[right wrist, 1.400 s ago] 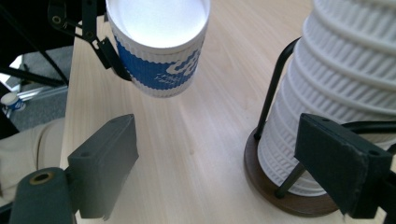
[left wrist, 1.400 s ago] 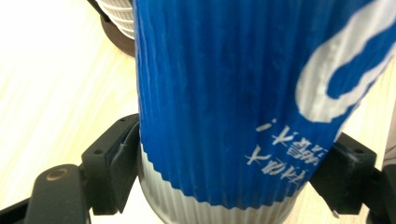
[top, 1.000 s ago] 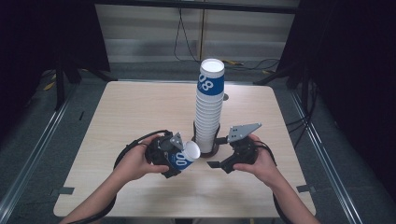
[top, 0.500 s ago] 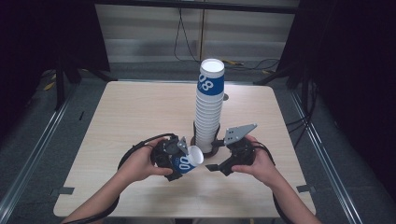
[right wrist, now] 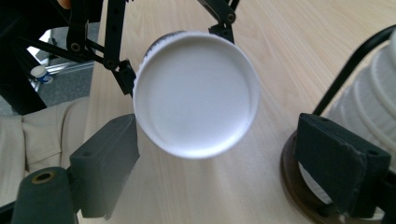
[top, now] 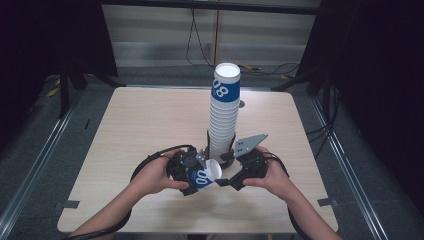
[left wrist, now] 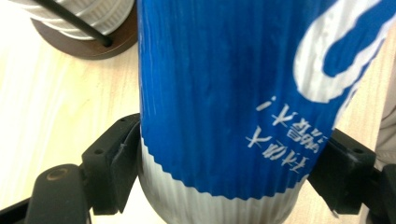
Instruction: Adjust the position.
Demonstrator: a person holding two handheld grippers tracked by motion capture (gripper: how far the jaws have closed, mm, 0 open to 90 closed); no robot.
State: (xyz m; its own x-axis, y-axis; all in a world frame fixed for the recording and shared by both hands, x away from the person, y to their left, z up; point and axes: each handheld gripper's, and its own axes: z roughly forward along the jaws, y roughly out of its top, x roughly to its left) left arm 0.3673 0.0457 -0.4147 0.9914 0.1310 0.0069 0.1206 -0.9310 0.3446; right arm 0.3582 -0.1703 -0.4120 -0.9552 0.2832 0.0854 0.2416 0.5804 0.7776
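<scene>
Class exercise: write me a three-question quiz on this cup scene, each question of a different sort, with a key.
1. True or false: the left gripper is shut on the blue paper cup.
2. The right gripper is: A open, B shut on the cup stack.
3. Fill in: the stack stands on the wooden ____.

Key: 1 true; 2 A; 3 table.

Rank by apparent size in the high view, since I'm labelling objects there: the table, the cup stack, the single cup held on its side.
1. table, by far the largest.
2. cup stack.
3. single cup, gripped by the left hand-held gripper, smallest.
</scene>
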